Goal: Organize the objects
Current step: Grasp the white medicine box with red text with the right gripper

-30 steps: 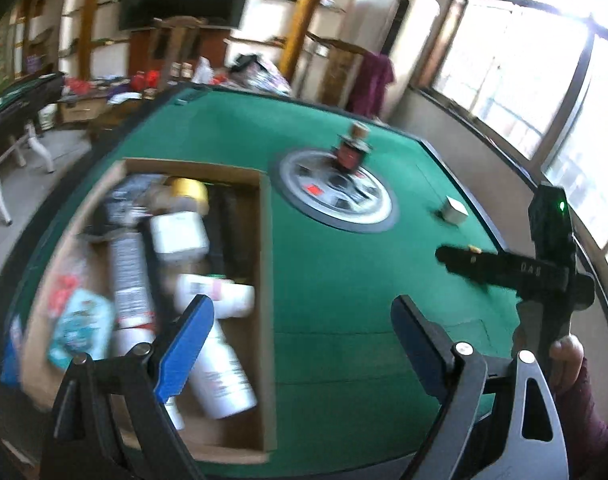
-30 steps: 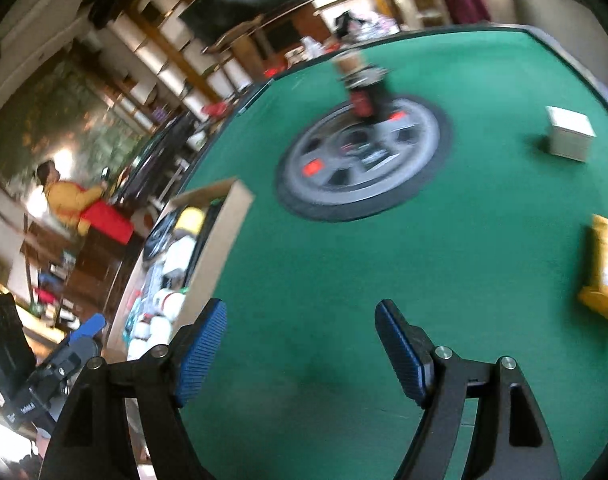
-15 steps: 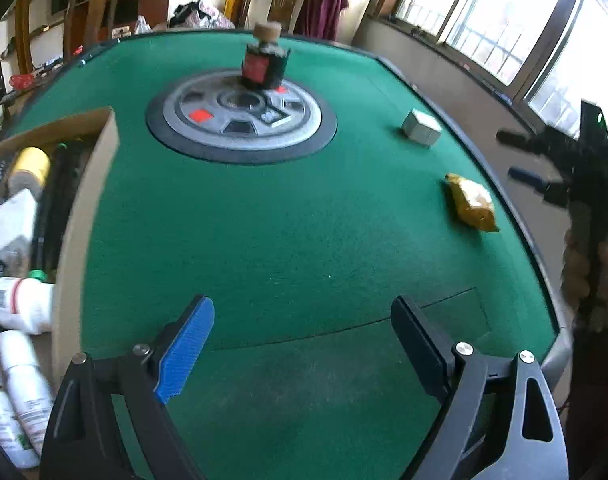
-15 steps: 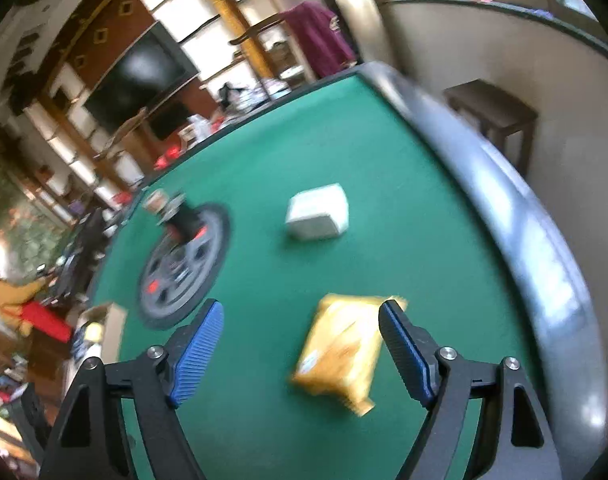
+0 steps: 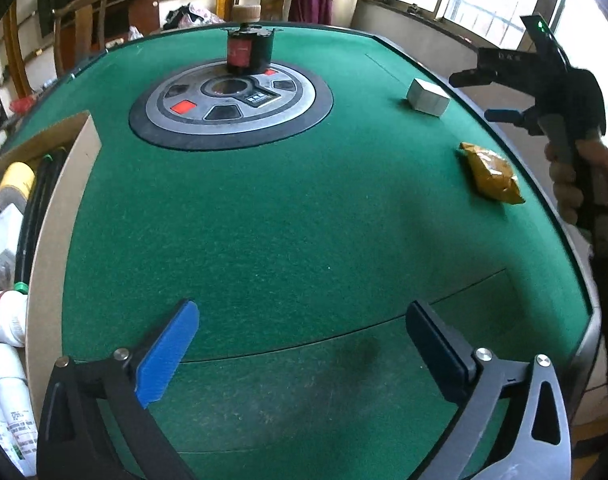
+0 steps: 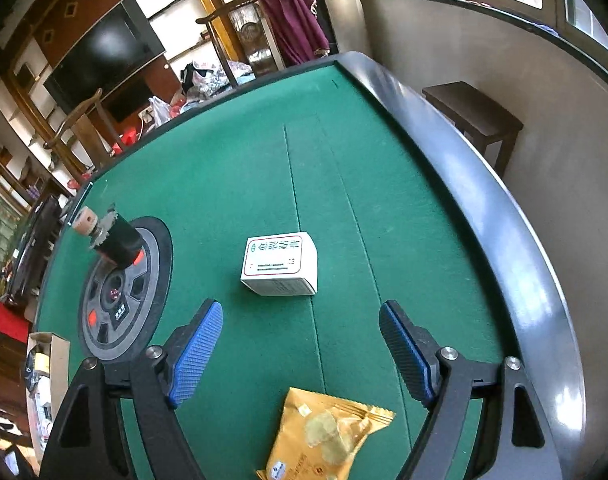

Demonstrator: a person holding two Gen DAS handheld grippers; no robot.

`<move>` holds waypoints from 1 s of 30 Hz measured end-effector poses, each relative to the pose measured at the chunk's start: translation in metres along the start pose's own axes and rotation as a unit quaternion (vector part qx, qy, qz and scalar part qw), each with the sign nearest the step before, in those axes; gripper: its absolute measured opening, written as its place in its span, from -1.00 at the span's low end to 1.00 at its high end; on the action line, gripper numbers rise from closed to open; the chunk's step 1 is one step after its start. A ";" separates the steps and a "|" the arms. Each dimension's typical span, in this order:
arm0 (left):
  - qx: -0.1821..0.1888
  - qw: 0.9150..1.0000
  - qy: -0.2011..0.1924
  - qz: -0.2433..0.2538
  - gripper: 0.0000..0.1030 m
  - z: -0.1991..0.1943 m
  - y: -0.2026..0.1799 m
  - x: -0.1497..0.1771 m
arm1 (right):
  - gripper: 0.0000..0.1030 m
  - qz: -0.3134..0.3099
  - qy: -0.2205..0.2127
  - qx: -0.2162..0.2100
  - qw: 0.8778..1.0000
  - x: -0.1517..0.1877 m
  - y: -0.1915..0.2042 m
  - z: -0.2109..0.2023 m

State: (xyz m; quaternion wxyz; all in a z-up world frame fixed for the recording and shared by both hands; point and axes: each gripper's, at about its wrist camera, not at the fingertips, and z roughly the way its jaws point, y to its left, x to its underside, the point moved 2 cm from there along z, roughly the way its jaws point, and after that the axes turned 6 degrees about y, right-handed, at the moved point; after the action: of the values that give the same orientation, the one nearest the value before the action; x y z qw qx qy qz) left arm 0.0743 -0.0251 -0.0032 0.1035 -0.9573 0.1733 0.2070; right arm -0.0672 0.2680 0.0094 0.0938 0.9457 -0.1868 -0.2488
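Observation:
A small white box (image 6: 279, 264) lies on the green table, just ahead of my right gripper (image 6: 299, 344), which is open and empty above the felt. A yellow snack packet (image 6: 324, 436) lies below and between its fingers. In the left wrist view the white box (image 5: 428, 97) and the snack packet (image 5: 491, 172) lie at the right, with the right gripper (image 5: 480, 94) held above them. My left gripper (image 5: 304, 344) is open and empty over the near felt. A cardboard box (image 5: 59, 216) with bottles and other items sits at the left.
A round grey centre panel (image 5: 231, 104) sits in the table's middle with a black and red jar (image 5: 247, 50) on its far side. The dark raised table rim (image 6: 484, 208) runs along the right. A dark stool (image 6: 476, 112) stands beyond it. Chairs and shelves stand behind.
My right gripper swung right from the centre panel to the white box and snack packet. My left gripper turned away from the cardboard box toward the table's middle.

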 end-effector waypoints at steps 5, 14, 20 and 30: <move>-0.030 0.999 0.006 0.015 0.99 0.004 -0.006 0.000 | 0.65 -0.001 0.003 0.008 1.000 0.002 0.000 0.002; -0.051 0.998 0.011 0.026 0.99 0.008 -0.009 0.001 | 0.65 -0.036 -0.003 0.052 0.998 -0.015 0.027 0.011; -0.051 0.998 0.012 0.026 0.99 0.008 -0.009 0.001 | 0.66 -0.026 0.028 0.075 0.996 -0.027 0.031 0.037; -0.051 0.998 0.011 0.026 0.99 0.009 -0.009 0.001 | 0.15 -0.044 0.079 0.112 0.990 -0.026 0.031 0.072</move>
State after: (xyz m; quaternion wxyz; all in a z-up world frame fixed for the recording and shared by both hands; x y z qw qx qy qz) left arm 0.0751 -0.0142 -0.0101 0.0470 -0.9589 0.1881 0.2073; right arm -0.1341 0.2435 -0.0327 -0.0093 0.9743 -0.1634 -0.1550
